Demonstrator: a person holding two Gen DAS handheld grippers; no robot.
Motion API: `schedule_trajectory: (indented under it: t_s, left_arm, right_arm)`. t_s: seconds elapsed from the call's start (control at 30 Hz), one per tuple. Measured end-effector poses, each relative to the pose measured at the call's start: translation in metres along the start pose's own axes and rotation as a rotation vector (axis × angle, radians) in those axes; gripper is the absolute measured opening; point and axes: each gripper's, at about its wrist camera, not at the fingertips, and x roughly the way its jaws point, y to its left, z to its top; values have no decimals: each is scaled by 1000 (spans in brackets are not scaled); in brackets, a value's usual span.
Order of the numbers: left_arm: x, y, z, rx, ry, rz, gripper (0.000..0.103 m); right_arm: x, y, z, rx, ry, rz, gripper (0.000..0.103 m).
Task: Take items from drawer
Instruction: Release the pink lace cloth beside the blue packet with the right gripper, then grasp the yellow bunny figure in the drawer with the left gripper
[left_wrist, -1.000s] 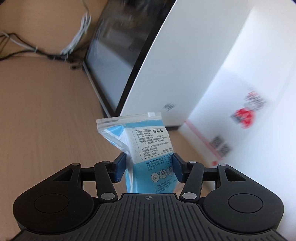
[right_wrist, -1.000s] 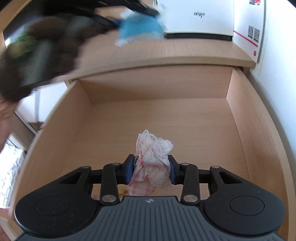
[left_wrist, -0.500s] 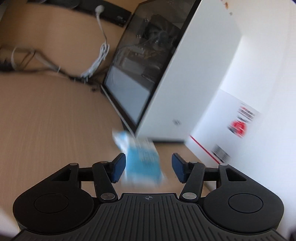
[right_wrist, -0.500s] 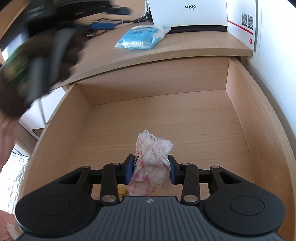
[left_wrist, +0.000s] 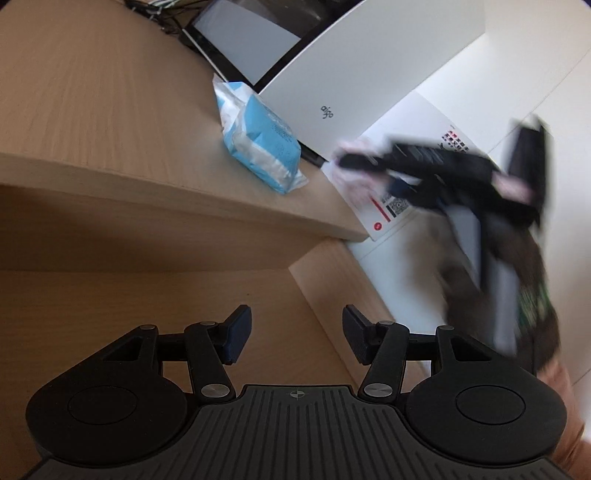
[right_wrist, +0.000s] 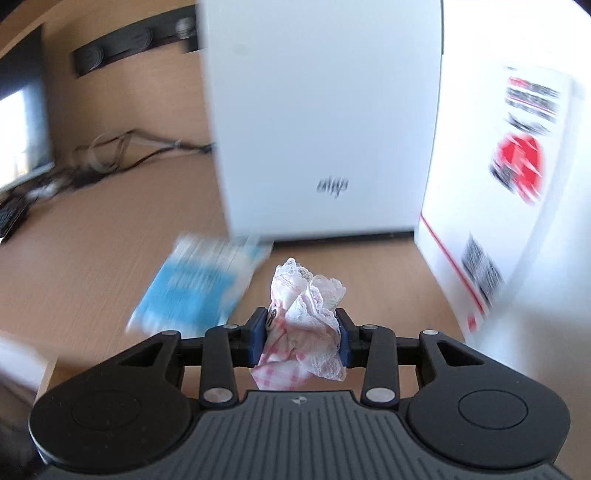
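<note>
The blue and white packet (left_wrist: 258, 138) lies flat on the wooden desktop (left_wrist: 92, 110) beside the white computer case (left_wrist: 354, 74); it shows blurred in the right wrist view (right_wrist: 195, 284). My left gripper (left_wrist: 297, 338) is open and empty, down inside the open wooden drawer (left_wrist: 129, 299). My right gripper (right_wrist: 302, 338) is shut on a crumpled pink checked cloth with white lace (right_wrist: 306, 325), held above the desktop (right_wrist: 92, 240) in front of the case (right_wrist: 321, 122). In the left wrist view that gripper (left_wrist: 373, 162) appears blurred at the right with the pink cloth (left_wrist: 352, 171).
A white box with red print and QR codes (right_wrist: 509, 199) stands right of the computer case. Cables (right_wrist: 122, 155) trail over the back of the desk. A dark screen edge (right_wrist: 22, 122) sits far left. A white wall (left_wrist: 461, 258) borders the drawer's right side.
My left gripper opened, left the blue packet on the desktop and dropped back into the drawer. My right gripper rose out of the drawer with the pink cloth, up over the desktop.
</note>
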Motion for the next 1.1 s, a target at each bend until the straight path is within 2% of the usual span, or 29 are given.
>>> schedule_trajectory:
  t_s: [0.03,0.07,0.1,0.2,0.33,0.37,0.4,0.53,0.63,0.73,0.8,0.93,1.0,1.1]
  left_arm:
    - [2,-2,0,20,7,8,59]
    - [5,-4,1,41,18,16,59]
    - [8,-6,0,62,30,23,59]
    - [15,-13,-3,118,51,66,59]
    - [20,-16,-5,139,69,92,59]
    - [21,-16,-6,140,71,104,59]
    - [21,-17,-7,141,73,114,59]
    - [19,-19,-11,160,92,143,59]
    - [22,-27,-16,208,101,196,59]
    - [19,-37,-21,258,127,238,58]
    - [19,-46,-25,289,177,260,57]
    - [14,-68,-37,379,356,253,56]
    - [17,-74,-48,418,453,299,56]
    - [27,-77,-65,442,560,379,56]
  right_arm:
    - [13,-3,9,16,18,11,57]
    - [28,-6,17,37,46,18,81]
    - [38,-9,21,62,64,8,92]
    - [48,-11,25,86,77,-8,92]
    - [20,-8,16,82,69,-15,98]
    - [9,-8,9,78,81,-15,103]
    - [1,-7,2,74,100,-19,103]
    - [-30,-7,-49,49,238,0,103]
    - [-45,-11,-99,49,334,19,103]
    - [-59,-14,-144,67,383,32,103]
    - [-67,-16,-164,61,379,14,103]
    - [-82,-25,-185,92,359,51,103]
    - [-90,-30,-186,125,320,80,103]
    - [-91,-35,-190,156,317,120,103]
